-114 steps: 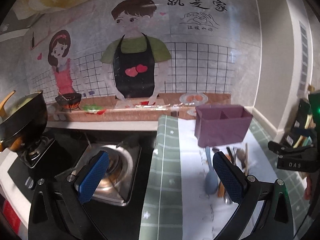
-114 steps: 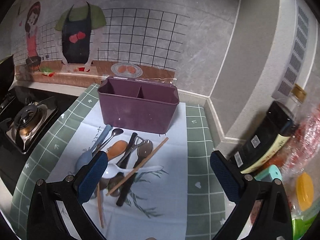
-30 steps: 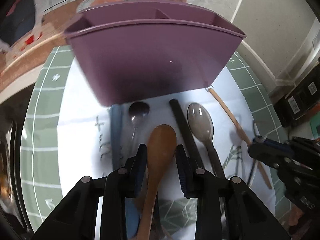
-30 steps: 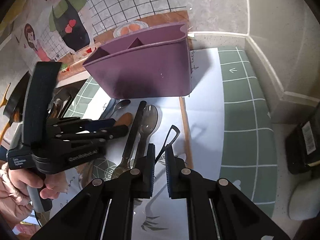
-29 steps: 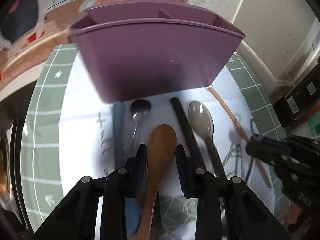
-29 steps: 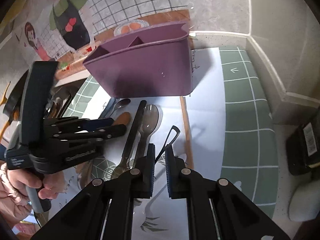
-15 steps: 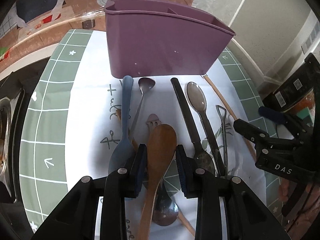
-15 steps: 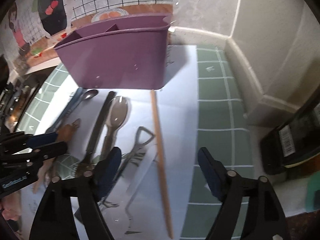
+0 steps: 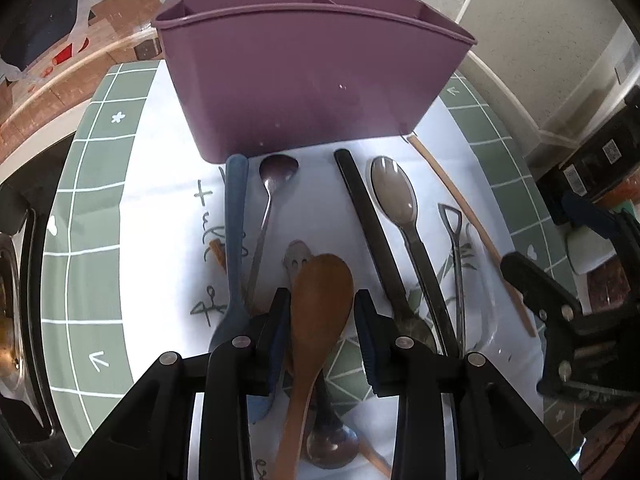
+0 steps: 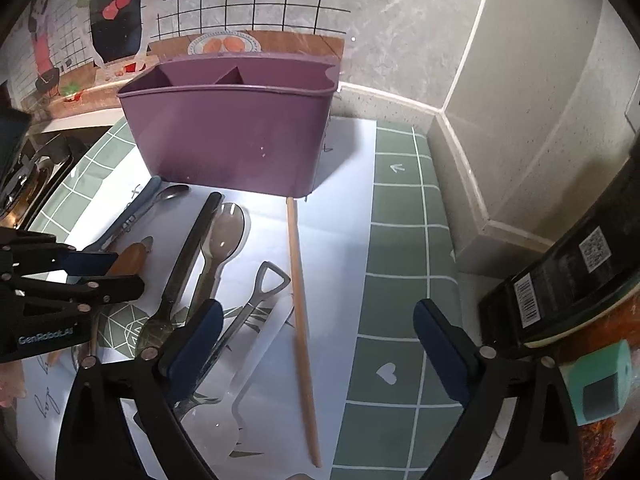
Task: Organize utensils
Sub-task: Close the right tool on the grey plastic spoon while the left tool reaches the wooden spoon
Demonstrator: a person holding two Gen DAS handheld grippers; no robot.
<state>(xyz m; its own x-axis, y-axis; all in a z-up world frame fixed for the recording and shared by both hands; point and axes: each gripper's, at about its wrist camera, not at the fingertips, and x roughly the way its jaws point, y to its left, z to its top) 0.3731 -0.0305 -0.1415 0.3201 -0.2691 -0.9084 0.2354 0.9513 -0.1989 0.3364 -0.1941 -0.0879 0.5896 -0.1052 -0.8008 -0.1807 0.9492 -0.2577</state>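
Two grippers work over the mat [image 10: 404, 264]: the left gripper [image 9: 320, 328] is clamped on the wooden spoon [image 9: 318, 308], raised above the utensil pile near the mat's middle; the right gripper [image 10: 316, 348] is spread wide, empty. The purple caddy [image 10: 232, 136] stands at the mat's far edge.

Both wrist views close, angled down; share purple caddy [image 9: 312, 80] [image 10: 236, 136], utensils.
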